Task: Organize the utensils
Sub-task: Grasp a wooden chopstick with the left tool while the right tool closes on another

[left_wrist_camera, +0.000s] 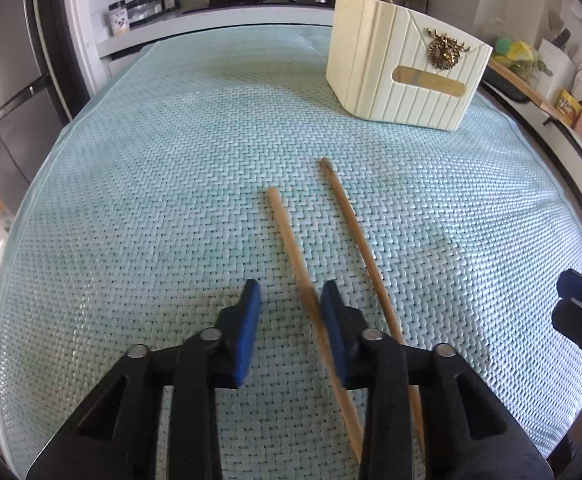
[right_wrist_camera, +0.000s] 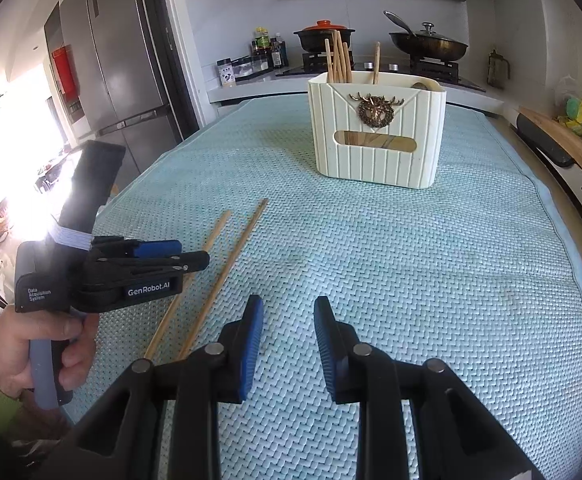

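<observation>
Two wooden chopsticks lie side by side on the light green woven mat (left_wrist_camera: 131, 200). In the left wrist view the left chopstick (left_wrist_camera: 287, 236) runs between the jaws of my open left gripper (left_wrist_camera: 291, 296), close against its right finger; it looks blurred there. The right chopstick (left_wrist_camera: 355, 236) lies just outside that finger. A cream utensil holder (left_wrist_camera: 403, 76) with several chopsticks in it stands at the far right. In the right wrist view my right gripper (right_wrist_camera: 289, 312) is open and empty above the mat, right of both chopsticks (right_wrist_camera: 227, 264); the holder (right_wrist_camera: 379, 136) stands ahead.
A stove with a pot (right_wrist_camera: 323, 36) and a wok (right_wrist_camera: 427, 44) stands behind the mat, with spice bottles (right_wrist_camera: 251, 60) to the left. A fridge (right_wrist_camera: 123, 64) is at far left. A wooden board (right_wrist_camera: 563, 140) and black handles lie along the right edge.
</observation>
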The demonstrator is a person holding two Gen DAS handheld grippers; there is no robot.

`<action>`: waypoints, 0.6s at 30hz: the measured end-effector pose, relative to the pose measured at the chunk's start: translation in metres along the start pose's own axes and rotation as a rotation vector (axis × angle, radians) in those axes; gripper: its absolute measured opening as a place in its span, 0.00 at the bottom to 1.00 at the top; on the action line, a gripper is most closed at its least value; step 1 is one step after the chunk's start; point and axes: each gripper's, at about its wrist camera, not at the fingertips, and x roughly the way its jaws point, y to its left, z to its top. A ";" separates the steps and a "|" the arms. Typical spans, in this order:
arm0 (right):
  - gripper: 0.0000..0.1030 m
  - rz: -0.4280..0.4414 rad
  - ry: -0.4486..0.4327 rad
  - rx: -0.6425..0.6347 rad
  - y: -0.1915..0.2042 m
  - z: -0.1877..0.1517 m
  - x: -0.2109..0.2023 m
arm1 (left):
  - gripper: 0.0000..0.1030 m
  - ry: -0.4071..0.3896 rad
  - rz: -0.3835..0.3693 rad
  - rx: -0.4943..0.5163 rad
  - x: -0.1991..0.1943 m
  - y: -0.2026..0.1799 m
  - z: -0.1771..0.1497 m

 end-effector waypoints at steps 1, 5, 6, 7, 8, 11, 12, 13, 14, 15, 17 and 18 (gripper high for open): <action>0.26 0.009 0.002 0.001 0.000 0.004 0.003 | 0.10 0.001 -0.015 -0.003 0.001 0.000 0.001; 0.26 0.053 0.030 -0.006 0.006 0.026 0.027 | 0.05 -0.004 -0.043 -0.012 0.001 0.003 0.003; 0.26 0.066 0.036 -0.008 0.009 0.032 0.034 | 0.05 -0.004 -0.047 -0.017 0.001 0.005 0.003; 0.26 0.079 0.042 -0.013 0.012 0.039 0.042 | 0.05 -0.005 -0.051 -0.026 0.000 0.006 0.003; 0.26 0.086 0.056 -0.023 0.016 0.044 0.053 | 0.05 -0.006 -0.056 -0.035 -0.002 0.009 0.003; 0.26 0.109 0.107 -0.022 0.024 0.061 0.088 | 0.05 -0.017 -0.057 -0.051 -0.010 0.016 0.002; 0.26 0.110 0.125 -0.022 0.027 0.065 0.099 | 0.05 -0.021 -0.057 -0.058 -0.012 0.018 0.002; 0.26 0.105 0.134 -0.025 0.030 0.068 0.108 | 0.05 -0.026 -0.058 -0.066 -0.016 0.021 0.002; 0.26 0.103 0.137 -0.038 0.035 0.072 0.115 | 0.05 -0.032 -0.059 -0.074 -0.019 0.024 0.002; 0.26 0.089 0.142 -0.058 0.040 0.074 0.121 | 0.05 -0.036 -0.059 -0.081 -0.022 0.027 0.002; 0.26 0.041 0.157 -0.098 0.053 0.076 0.131 | 0.05 -0.043 -0.057 -0.092 -0.027 0.031 0.003; 0.26 0.028 0.168 -0.111 0.057 0.076 0.134 | 0.05 -0.046 -0.058 -0.098 -0.029 0.033 0.003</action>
